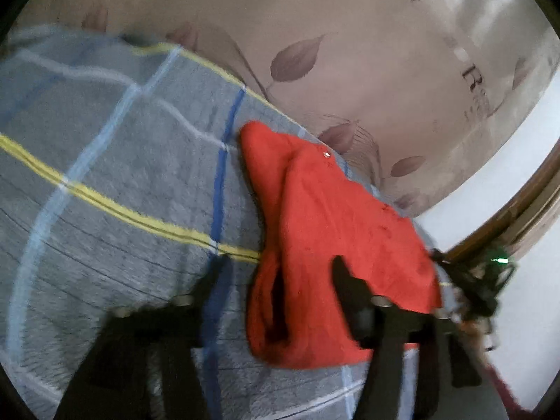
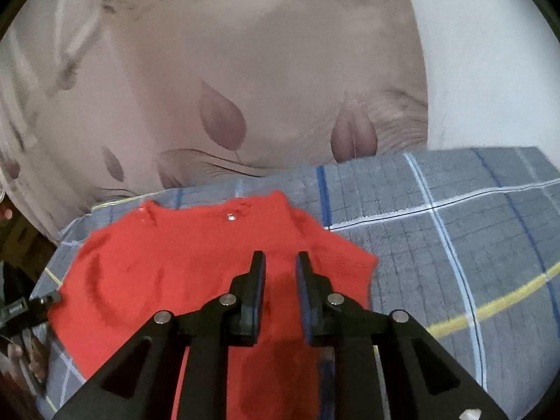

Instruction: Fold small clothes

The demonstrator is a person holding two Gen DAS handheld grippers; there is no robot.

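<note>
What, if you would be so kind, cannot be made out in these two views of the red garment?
- Left wrist view: motion blur smears the left claw, so whether it pinches the red garment is unclear.
- Right wrist view: the right claw covers the garment's near middle; its lower hem is cut off by the frame.
- Both views: the small silvery snap is too small to identify for certain.

At frame centre, the right gripper (image 2: pixel 280 262) hovers with fingers parted over a red garment (image 2: pixel 168 273) on a plaid blanket (image 2: pixel 455 245).
</note>
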